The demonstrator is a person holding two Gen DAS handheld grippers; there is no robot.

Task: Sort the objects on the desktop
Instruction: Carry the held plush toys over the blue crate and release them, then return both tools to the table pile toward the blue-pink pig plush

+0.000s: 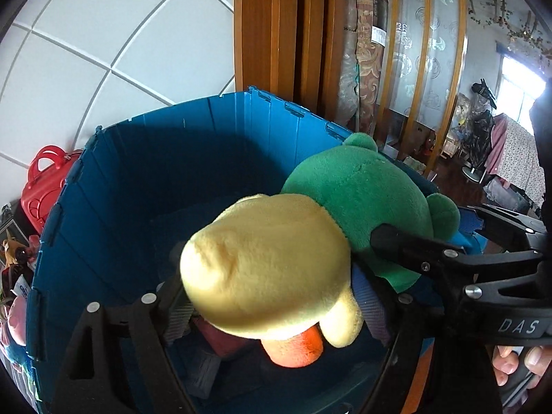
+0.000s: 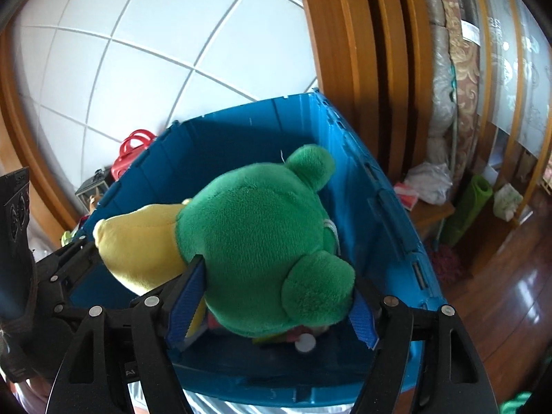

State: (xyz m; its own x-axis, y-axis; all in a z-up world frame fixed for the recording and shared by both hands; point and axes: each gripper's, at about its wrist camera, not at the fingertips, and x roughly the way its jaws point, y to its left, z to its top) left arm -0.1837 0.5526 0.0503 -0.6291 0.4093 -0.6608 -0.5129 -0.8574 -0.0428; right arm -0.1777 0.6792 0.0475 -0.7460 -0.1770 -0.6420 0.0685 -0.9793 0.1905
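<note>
**Both tongs on one plush toy over the blue bin**

The left gripper is clamped on the yellow end of the plush toy, and the right gripper squeezes its green end between blue pads. The toy hangs above the open blue crate, just over its rim. Only the left view shows the orange foot and a thumb at bottom right. Only the right view shows the wooden floor. Count: one plush, one crate, two grippers, one red handbag.
</note>
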